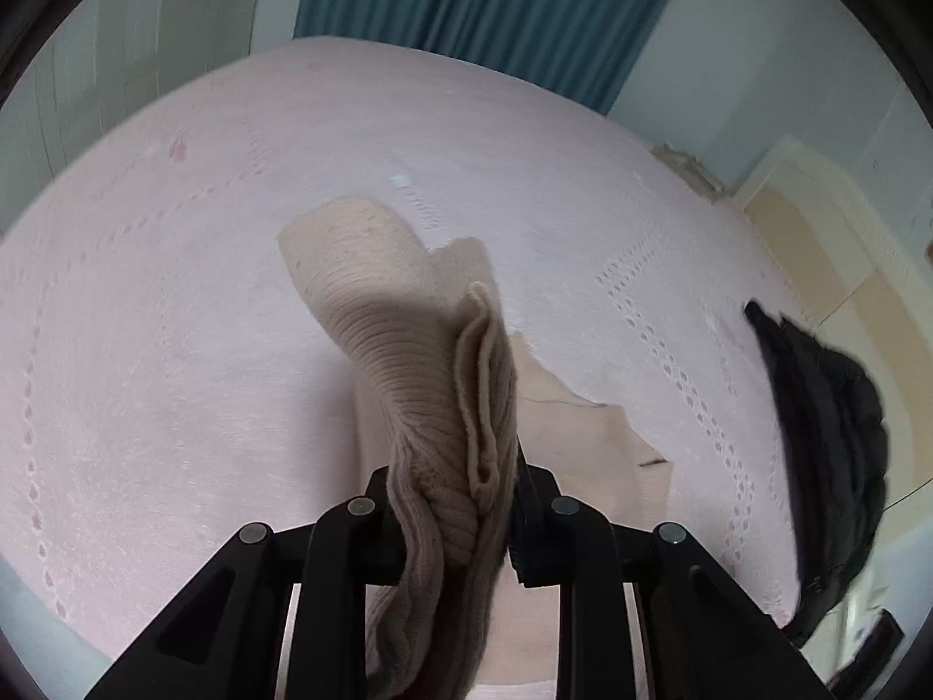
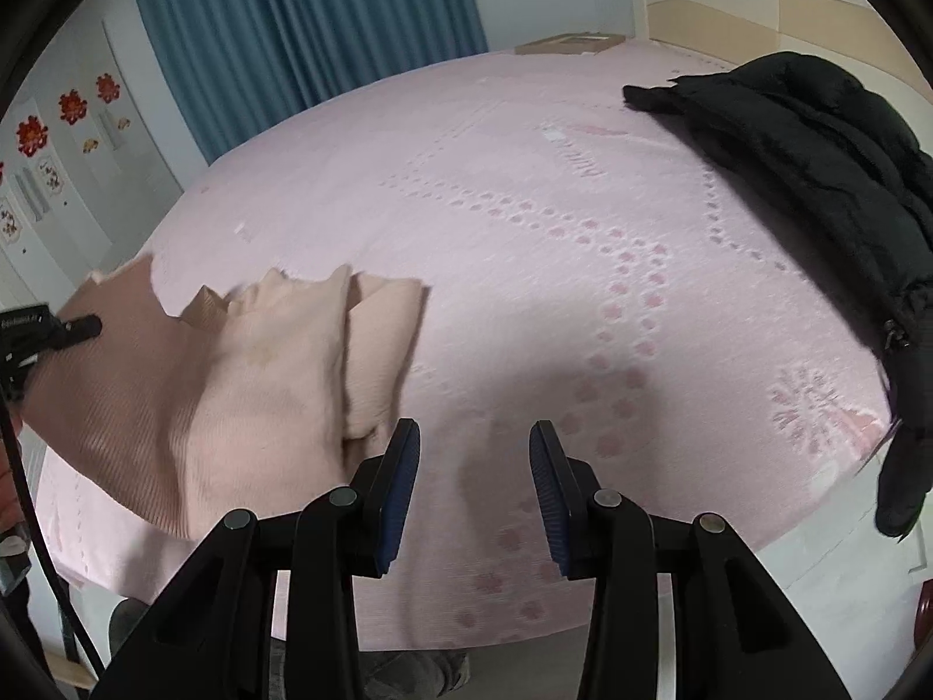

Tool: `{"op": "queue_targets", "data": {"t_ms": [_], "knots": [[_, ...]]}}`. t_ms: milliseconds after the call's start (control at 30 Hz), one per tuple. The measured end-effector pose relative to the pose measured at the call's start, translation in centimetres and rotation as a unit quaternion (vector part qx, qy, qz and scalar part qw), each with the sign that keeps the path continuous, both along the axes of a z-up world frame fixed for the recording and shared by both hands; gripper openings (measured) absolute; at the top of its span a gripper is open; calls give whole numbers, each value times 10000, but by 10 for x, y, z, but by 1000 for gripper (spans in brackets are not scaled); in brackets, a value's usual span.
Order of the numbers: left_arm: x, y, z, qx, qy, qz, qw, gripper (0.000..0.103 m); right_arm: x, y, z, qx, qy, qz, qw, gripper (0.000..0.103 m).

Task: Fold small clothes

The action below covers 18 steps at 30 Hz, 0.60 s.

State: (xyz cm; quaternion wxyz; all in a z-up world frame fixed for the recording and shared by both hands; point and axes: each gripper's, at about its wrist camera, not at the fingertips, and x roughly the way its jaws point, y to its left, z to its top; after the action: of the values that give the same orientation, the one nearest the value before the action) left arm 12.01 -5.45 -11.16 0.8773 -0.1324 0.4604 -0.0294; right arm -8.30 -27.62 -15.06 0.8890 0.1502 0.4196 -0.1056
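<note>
Pink patterned bed (image 2: 525,221) seen under all items. Black jacket (image 2: 816,151) laid at far right. Beige ribbed knit garment (image 1: 408,361) lifted off bed, clamped by left hand-held gripper (image 1: 452,501). Right hand-held gripper (image 2: 473,466) held apart, nothing gripped.

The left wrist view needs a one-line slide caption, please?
Left hand-held gripper clamps a bunched beige knit garment above the pink bedspread.
</note>
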Motion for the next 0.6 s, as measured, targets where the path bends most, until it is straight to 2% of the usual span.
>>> {"op": "queue_targets", "data": {"t_ms": [67,133,233,333,367,467,533,600], "knots": [[-2,-29,0,114,53,39,9999,22,-5,-9,2,-20,-4,-76,10000,39],[-5,-62,-9,202,141,-137,9996,22,-12,-21,1,8,41,-183,9998,39],[-8,-113,-35,305,305,-606,9972,22,-21,-33,-3,33,114,-281,9995,39],[-10,-146,-67,241,688,-989,9924,23,-28,-39,-10,-26,234,-305,9993,39],[-10,-150,-77,155,802,-1078,9908,26,-29,-40,-12,-28,272,-293,9992,39],[-13,-150,-81,-349,708,-1526,9851,58,-25,-39,-19,-31,328,-162,9993,39],[-12,-137,-70,-626,599,-1752,9807,60,-18,-35,-21,26,271,-14,9996,39],[-6,-112,-58,-794,435,-1686,9815,60,-10,-29,-19,196,144,144,9996,39]]}}
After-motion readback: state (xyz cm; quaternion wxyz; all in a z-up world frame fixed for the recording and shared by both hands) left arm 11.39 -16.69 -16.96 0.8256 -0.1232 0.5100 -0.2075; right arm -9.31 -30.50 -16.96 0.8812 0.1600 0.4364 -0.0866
